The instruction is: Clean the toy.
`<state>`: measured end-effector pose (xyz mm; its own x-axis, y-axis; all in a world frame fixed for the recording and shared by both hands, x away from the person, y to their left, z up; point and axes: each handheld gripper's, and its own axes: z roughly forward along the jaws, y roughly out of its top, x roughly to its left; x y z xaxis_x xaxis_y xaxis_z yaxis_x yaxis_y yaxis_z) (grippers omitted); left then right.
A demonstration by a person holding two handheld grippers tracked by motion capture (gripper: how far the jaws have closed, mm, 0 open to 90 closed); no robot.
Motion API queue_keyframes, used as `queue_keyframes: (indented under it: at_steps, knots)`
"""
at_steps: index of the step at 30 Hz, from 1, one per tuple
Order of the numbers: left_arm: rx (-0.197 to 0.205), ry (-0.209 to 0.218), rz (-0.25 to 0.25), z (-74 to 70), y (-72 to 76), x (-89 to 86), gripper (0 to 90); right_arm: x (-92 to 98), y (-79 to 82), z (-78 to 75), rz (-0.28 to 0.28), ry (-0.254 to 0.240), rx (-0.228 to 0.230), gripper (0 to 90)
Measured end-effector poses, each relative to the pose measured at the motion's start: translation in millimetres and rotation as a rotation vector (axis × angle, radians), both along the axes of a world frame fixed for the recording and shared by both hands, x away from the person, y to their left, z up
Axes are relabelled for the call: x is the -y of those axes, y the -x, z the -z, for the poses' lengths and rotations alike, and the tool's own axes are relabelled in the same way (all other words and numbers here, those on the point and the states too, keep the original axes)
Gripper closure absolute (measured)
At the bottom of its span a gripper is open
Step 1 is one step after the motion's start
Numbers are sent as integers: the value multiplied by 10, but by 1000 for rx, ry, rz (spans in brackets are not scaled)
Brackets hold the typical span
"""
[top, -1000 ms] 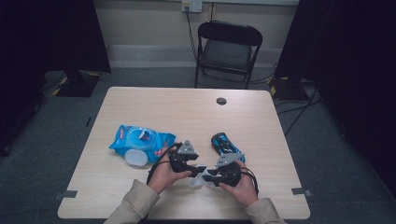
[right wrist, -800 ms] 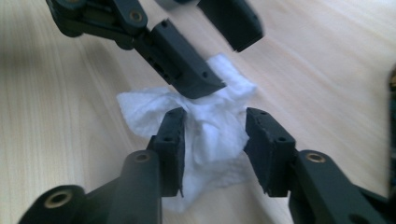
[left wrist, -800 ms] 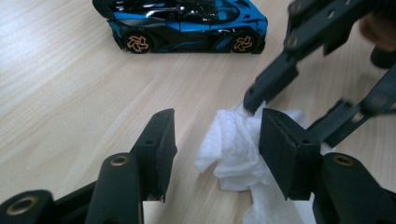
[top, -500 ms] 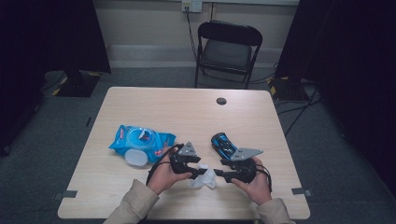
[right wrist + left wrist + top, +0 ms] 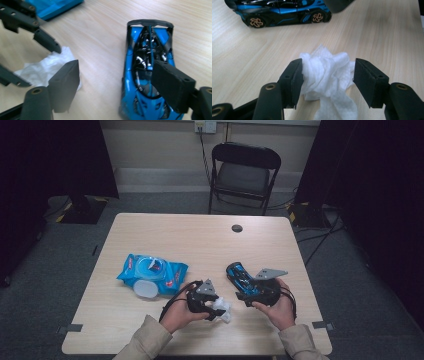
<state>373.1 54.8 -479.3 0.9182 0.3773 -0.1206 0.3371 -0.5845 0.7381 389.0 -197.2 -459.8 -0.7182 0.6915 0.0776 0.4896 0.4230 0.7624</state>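
The left tool grips a crumpled white wipe on the table, near its front edge. The right tool has just been opening and stands wide, nothing pinched, over the blue toy car (wipe pack lies well left).

On the table, the wipes pack lies at nine o'clock from the toy car. The crumpled wipe sits at seven o'clock from the car, near the front edge. A chair stands beyond the table at twelve o'clock.
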Motion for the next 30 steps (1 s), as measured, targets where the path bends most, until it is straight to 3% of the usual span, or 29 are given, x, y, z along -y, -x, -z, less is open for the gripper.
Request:
queue_keyframes:
  at_steps: [3, 12, 24, 28, 30]
  knots:
    - [4, -22, 5, 34, -2, -2, 415, -25, -90, -28, 2, 26, 27, 215]
    - [6, -57, 21, 125, 5, 16, 412, -109, -394, -52, 72, 36, 34, 218]
    - [8, -52, 28, 147, -5, 15, 412, -207, -646, 43, 112, 64, -16, 274]
    - [11, -53, 33, 148, -7, 11, 415, -236, -718, 90, 87, 53, -10, 250]
    - [12, -55, 34, 148, -7, 12, 416, -252, -753, 123, 76, 61, -34, 236]
